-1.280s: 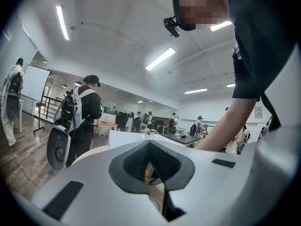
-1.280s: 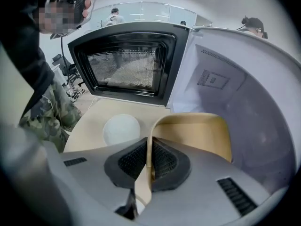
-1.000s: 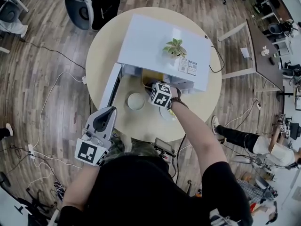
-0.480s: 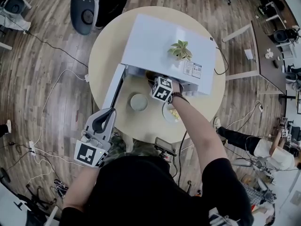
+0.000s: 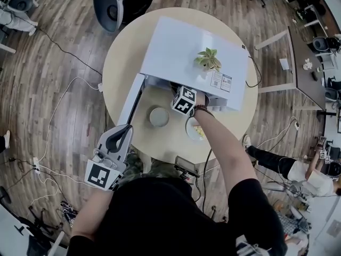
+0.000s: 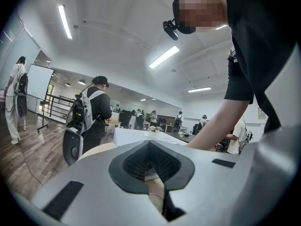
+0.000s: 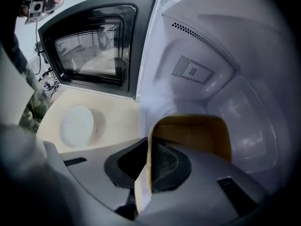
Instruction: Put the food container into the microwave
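A white microwave (image 5: 181, 52) stands on the round table (image 5: 120, 71) with its door (image 5: 130, 97) swung open to the left. My right gripper (image 7: 146, 175) reaches into the cavity and is shut on the near rim of a tan food container (image 7: 193, 131), which sits low inside the microwave. From the head view only that gripper's marker cube (image 5: 184, 100) shows at the opening; the container is hidden there. My left gripper (image 5: 122, 131) hangs by the table's front-left edge, jaws together with nothing between them.
A small white round lid (image 5: 159, 117) lies on the table in front of the door. A plate with food (image 5: 195, 130) sits under my right forearm. A potted plant (image 5: 208, 58) tops the microwave. A dark device (image 5: 184, 166) rests at the table's near edge.
The right gripper has pushed a little deeper into the microwave opening with the container. The left gripper has stayed where it was.
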Available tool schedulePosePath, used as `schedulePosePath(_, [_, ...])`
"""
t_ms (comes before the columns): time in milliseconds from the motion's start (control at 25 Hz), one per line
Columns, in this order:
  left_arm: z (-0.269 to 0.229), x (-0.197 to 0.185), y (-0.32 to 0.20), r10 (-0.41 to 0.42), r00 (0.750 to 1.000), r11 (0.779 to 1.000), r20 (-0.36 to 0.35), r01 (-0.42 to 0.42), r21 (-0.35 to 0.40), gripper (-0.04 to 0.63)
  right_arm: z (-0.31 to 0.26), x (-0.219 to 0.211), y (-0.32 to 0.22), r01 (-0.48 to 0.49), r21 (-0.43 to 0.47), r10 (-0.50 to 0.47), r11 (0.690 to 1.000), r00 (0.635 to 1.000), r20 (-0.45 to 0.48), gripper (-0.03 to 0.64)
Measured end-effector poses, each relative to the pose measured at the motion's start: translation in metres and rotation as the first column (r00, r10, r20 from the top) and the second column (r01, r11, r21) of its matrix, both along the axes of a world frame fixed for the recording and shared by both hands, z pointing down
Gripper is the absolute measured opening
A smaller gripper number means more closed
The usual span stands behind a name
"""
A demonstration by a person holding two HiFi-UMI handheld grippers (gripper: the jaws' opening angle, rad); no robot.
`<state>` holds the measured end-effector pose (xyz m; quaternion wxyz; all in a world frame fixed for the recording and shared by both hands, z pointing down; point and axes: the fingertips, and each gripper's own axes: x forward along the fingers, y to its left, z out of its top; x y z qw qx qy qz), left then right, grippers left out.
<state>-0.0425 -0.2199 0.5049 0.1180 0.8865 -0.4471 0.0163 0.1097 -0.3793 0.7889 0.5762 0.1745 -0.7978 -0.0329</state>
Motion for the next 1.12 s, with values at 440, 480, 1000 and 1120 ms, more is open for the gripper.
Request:
schedulePosePath(440, [-0.001,0.001,0.009,0.002,1.000,1.000,0.008,-0.002,-0.011,0.018,-0.001,0.002,-0.020,-0.012,0.164,0.017,0.986,0.999,-0.031,0.033])
schedulePosePath(480, [0.000,0.001,0.009,0.002,1.000,1.000,0.009,-0.002,-0.013,0.018,-0.001,0.002,-0.020,-0.010,0.174,0.016,0.985,0.999,-0.029,0.033])
schedulePosePath(1000, [-0.002,0.008,0.015,0.020,1.000,1.000,0.002,-0.020,0.000,0.019,-0.028,0.006,-0.012,-0.061,0.306,0.051,0.950,0.998,0.041,0.144])
schedulePosePath(1120, [-0.003,0.010,0.017,0.029,1.000,1.000,0.000,-0.029,0.006,0.018,-0.037,0.009,0.001,-0.079,0.321,0.061,0.944,0.996,0.066,0.144])
